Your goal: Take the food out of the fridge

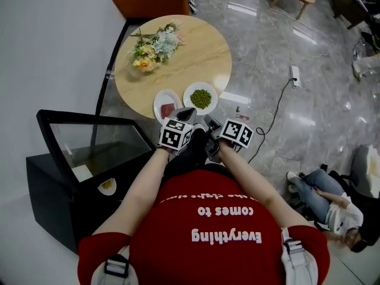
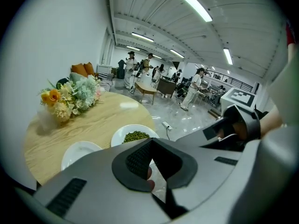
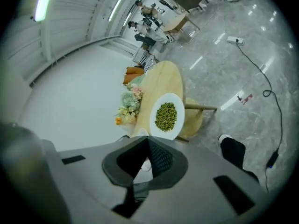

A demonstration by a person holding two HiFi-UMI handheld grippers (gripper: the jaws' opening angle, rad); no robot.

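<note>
Two white plates stand at the near edge of a round wooden table (image 1: 196, 52): one with red meat (image 1: 167, 107), one with green beans (image 1: 200, 98). Both grippers are held close together over that edge, in front of my chest. My left gripper (image 1: 187, 115) is shut with nothing held; its own view looks past the jaws (image 2: 150, 146) at the bean plate (image 2: 135, 135) and a second white plate (image 2: 80, 153). My right gripper (image 1: 210, 124) is shut and empty too, its jaws (image 3: 147, 141) below the bean plate (image 3: 166, 116). The black fridge (image 1: 53, 183) stands at my left, glass door raised, a yellowish dish (image 1: 107, 186) inside.
A bunch of flowers (image 1: 154, 46) lies on the far left of the table. On the marble floor to the right run a power strip (image 1: 295, 76) and a black cable. A seated person (image 1: 332, 200) is at lower right. An orange seat (image 1: 148, 2) stands beyond the table.
</note>
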